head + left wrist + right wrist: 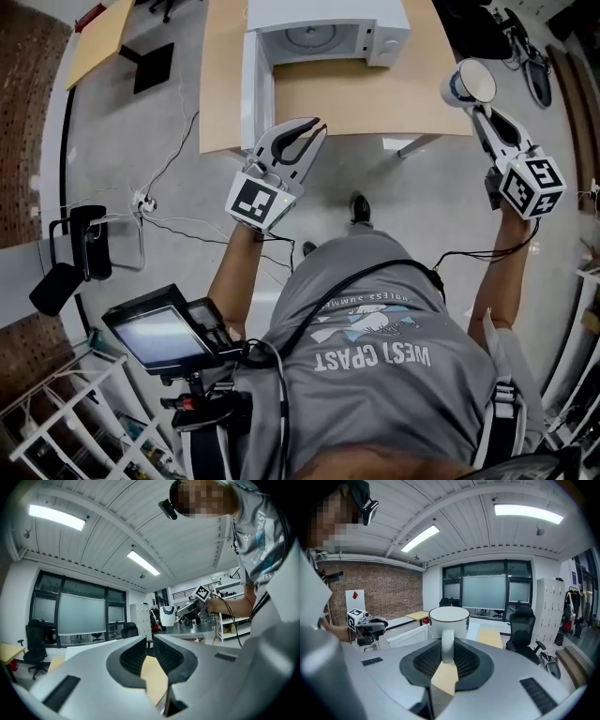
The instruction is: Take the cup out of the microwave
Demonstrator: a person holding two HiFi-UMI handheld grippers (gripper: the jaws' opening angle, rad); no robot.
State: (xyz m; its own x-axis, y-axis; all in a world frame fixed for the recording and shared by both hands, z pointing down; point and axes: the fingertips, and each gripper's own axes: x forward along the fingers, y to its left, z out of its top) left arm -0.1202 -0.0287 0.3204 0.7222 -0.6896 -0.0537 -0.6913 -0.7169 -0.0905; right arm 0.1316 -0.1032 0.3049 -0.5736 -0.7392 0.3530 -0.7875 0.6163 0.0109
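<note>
A white cup (466,84) with a blue pattern hangs in the air off the right end of the wooden table (375,94), outside the microwave. My right gripper (477,106) is shut on its handle (447,645), which stands upright between the pads; the cup's body (449,619) sits just past the fingertips. The white microwave (328,33) stands at the back of the table, its door (254,89) swung open to the left and its chamber showing only the turntable. My left gripper (317,127) hovers at the table's near edge by that door, jaws together and holding nothing.
Cables and a power strip (141,200) lie on the grey floor to the left. A second wooden table (98,37) stands at far left. A small monitor (159,333) rides on the person's rig. Office chairs (524,630) and shelving stand around the room.
</note>
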